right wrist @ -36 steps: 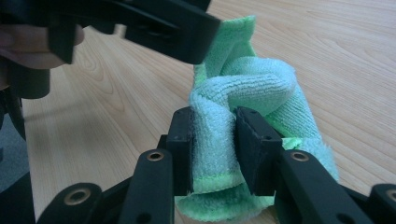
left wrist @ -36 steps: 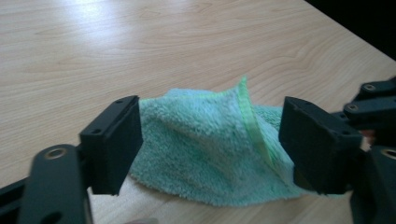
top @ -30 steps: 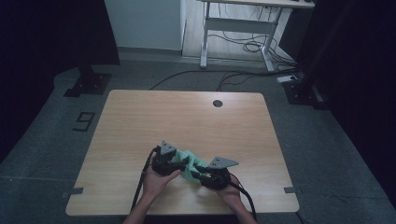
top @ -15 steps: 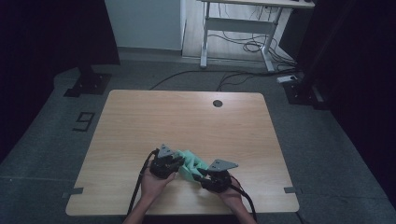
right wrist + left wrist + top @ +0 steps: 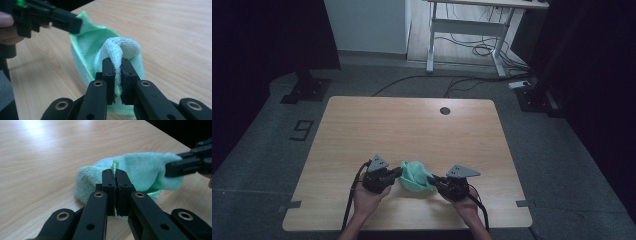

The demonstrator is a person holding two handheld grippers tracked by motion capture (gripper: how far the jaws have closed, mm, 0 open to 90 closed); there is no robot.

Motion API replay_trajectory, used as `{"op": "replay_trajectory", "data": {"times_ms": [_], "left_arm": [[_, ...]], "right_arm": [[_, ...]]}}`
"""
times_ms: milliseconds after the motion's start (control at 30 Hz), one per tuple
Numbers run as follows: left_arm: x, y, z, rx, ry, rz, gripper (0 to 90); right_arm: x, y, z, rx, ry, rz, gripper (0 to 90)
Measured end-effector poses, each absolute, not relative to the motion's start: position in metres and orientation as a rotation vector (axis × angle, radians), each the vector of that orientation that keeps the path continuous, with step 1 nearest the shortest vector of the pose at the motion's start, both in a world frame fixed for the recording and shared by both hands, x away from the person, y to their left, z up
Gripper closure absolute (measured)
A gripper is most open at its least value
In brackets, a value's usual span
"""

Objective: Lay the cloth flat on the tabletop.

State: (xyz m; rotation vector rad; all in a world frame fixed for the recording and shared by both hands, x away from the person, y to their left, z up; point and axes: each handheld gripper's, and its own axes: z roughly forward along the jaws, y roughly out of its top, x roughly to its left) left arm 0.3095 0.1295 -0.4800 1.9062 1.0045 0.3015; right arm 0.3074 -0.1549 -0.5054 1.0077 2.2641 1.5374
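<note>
Nearest the table's front edge, two hands: the left hand [image 5: 368, 199] carries the left gripper [image 5: 398, 173], the right hand [image 5: 466, 204] the right gripper [image 5: 435, 179], each with a grey three-cornered plate on top and a black cable trailing back off the edge. Left gripper: jaws have just been closing and now stand pressed together, with a thin hem of the green cloth [image 5: 416, 176] pinched between the pads, as the left gripper view shows at the cloth's [image 5: 140, 173] near edge. Right gripper: jaws likewise just closed, now clamped on a thicker rolled fold of the cloth [image 5: 120, 48], which bulges above the pads in the right gripper view. Green cloth: bunched, soft terry weave, lying between the two grippers on the near middle of the wooden table [image 5: 412, 125], held at both ends; whether its underside touches the tabletop cannot be told. Beyond, on the table's far side, a small dark round port [image 5: 444, 110]. Farther off, grey floor with a marking like a 9 [image 5: 302, 130], loose cables [image 5: 472, 50] and a white desk frame [image 5: 462, 30].
</note>
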Motion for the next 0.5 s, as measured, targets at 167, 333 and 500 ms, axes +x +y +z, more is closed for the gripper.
{"op": "replay_trajectory", "data": {"times_ms": [167,333,500], "left_arm": [[0.306,0.142,-0.472,1.874,1.008,0.325,87.5],[0.303,0.157,-0.461,1.823,1.011,0.344,87.6],[0.300,0.170,-0.454,1.790,1.015,0.352,87.6]], "right_arm": [[0.308,-0.167,-0.495,1.030,2.205,1.562,84.1],[0.308,-0.181,-0.485,1.054,2.138,1.582,84.1],[0.310,-0.194,-0.479,1.092,2.091,1.604,84.1]]}}
